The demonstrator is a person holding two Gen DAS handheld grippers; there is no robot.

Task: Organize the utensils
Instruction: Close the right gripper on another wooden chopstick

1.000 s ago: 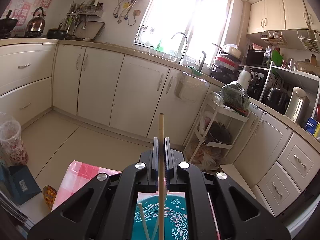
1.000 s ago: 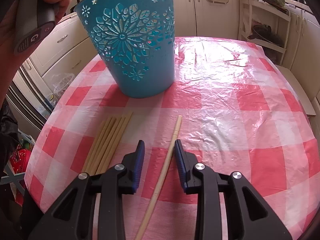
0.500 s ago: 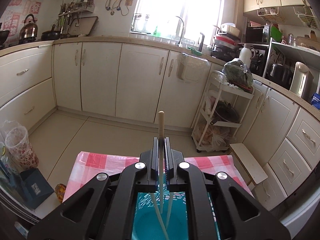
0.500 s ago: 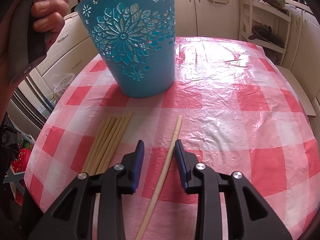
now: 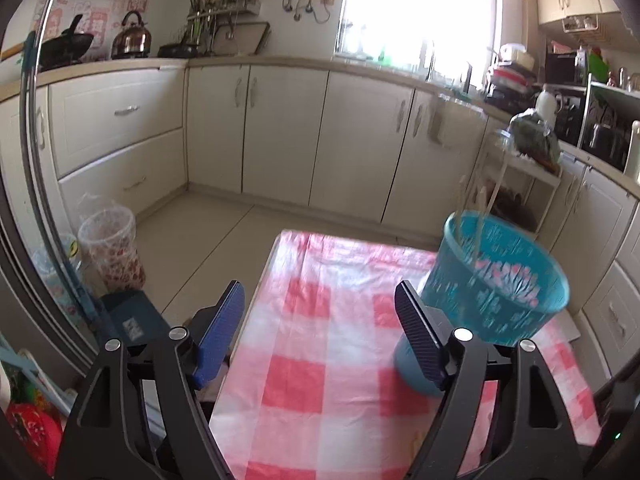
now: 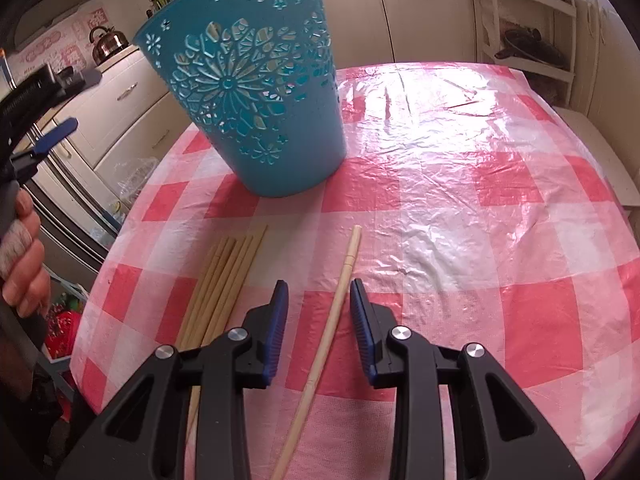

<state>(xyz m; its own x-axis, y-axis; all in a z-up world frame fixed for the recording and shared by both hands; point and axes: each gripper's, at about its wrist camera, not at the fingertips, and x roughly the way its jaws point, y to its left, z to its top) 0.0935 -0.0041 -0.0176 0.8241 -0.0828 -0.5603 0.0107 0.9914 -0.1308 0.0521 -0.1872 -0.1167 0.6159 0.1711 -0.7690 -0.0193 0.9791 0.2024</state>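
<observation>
A blue cut-out basket (image 5: 500, 284) (image 6: 256, 100) stands on the red-and-white checked table (image 6: 460, 184), with a few chopsticks (image 5: 480, 208) leaning up out of it. My left gripper (image 5: 320, 336) hangs over the table's left edge, left of the basket; its jaws are opening and nothing is between them. In the right wrist view it shows at far left (image 6: 60, 128), held by a hand (image 6: 20, 264). My right gripper (image 6: 318, 312) stands open low over the table, and a single chopstick (image 6: 340, 292) lies between its pads without touching them. A bundle of chopsticks (image 6: 224, 280) lies just to its left.
Left of the table, a patterned bin (image 5: 110, 252) and a blue box (image 5: 132, 320) stand on the floor. Cream cabinets (image 5: 360, 140) run along the far wall. A white rack (image 6: 528, 20) stands beyond the table's far right corner.
The left gripper let go of the chopstick it held above the basket, opened wide, and swung left and down away from the basket. The right gripper and its chopstick stayed put.
</observation>
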